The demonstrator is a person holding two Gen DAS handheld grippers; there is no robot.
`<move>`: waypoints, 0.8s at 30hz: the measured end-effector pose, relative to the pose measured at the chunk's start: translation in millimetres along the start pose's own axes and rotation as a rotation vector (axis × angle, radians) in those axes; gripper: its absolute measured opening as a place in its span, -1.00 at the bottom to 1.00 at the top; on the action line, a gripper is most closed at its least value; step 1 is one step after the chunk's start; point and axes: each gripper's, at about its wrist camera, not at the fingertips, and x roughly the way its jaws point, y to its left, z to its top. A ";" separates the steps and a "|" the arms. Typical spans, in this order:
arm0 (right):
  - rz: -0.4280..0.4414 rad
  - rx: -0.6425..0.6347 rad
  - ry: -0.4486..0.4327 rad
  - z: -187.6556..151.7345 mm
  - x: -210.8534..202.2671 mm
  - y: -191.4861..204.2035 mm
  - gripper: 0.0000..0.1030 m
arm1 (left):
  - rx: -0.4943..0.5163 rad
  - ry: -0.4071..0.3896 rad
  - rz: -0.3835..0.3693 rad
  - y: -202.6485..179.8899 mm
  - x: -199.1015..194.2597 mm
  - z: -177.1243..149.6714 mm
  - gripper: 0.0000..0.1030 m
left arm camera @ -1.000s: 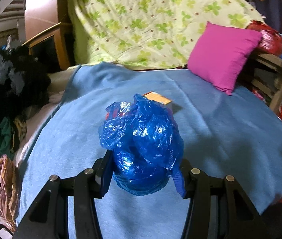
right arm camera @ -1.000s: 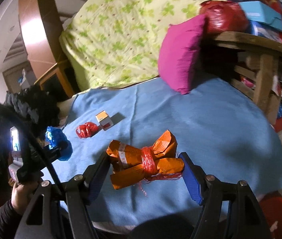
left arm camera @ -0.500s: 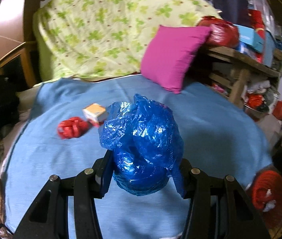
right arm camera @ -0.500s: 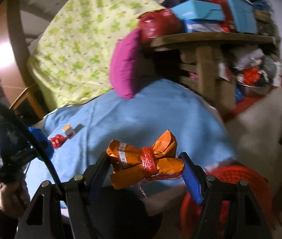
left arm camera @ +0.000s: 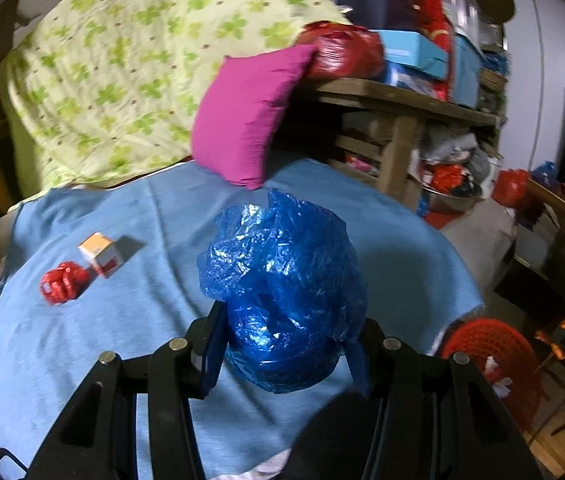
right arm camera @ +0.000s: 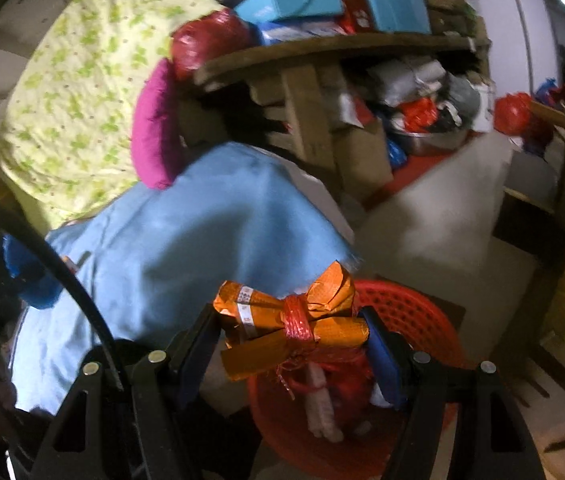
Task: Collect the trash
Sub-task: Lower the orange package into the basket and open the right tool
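Observation:
My left gripper (left arm camera: 286,350) is shut on a crumpled blue plastic bag (left arm camera: 282,284) and holds it above the blue blanket (left arm camera: 130,320) on the bed. My right gripper (right arm camera: 292,344) is shut on an orange wrapper bundle tied with red string (right arm camera: 290,326) and holds it over a red mesh basket (right arm camera: 410,320) on the floor, which has trash in it. The basket also shows in the left wrist view (left arm camera: 494,348). A red crumpled wad (left arm camera: 62,282) and a small orange and white box (left arm camera: 100,254) lie on the blanket at the left.
A magenta pillow (left arm camera: 246,120) and a green flowered quilt (left arm camera: 122,64) lie at the bed's far end. A cluttered wooden shelf (left arm camera: 398,96) with boxes and a red bag stands to the right. Boxes and bags crowd the floor (right arm camera: 434,216) beside the bed.
Both grippers have swung to the right with their loads. The right gripper has moved off the bed and now hangs over the red basket. The left view now shows the basket.

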 end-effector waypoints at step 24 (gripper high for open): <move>-0.062 0.110 0.153 -44.7 34.6 -46.2 0.48 | 0.119 0.018 -0.163 -73.6 6.2 0.9 0.03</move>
